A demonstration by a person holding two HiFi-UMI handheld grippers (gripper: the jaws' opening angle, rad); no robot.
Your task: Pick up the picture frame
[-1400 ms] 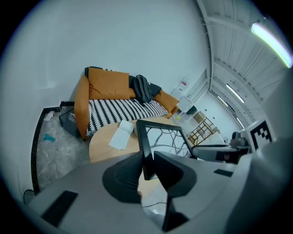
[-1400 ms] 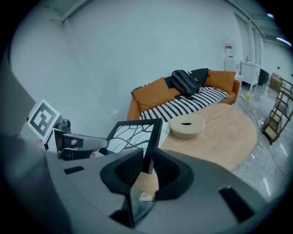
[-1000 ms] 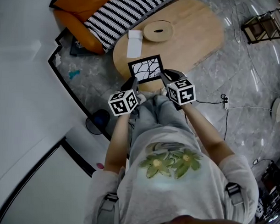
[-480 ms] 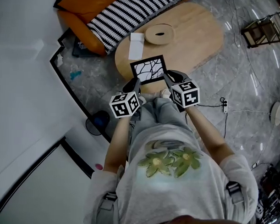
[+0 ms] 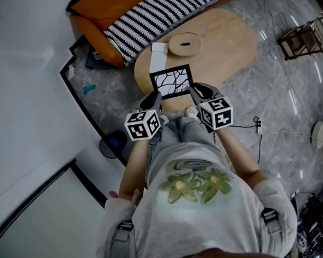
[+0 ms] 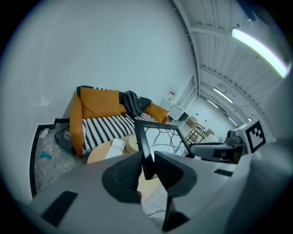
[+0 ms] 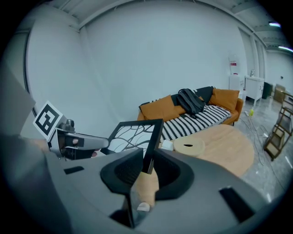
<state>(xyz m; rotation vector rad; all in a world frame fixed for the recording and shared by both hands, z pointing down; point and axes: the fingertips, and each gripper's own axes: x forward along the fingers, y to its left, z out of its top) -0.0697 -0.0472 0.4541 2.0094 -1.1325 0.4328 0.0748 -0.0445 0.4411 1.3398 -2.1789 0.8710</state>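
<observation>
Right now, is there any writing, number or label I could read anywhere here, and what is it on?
No readable text anywhere in these views.
Marker cubes: black-and-white square patterns, not letters.
Picture frame: a branching line drawing, no words.
Red sign on the far wall: too small to read.
Shirt: flower print, no words.

Picture frame black, black-on-white branch pattern; sofa orange; cover black-white striped.

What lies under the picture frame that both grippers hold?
The near end of the wooden table lies below the picture frame. The patch straight beneath it is covered in the head view, so anything there is unseen.
</observation>
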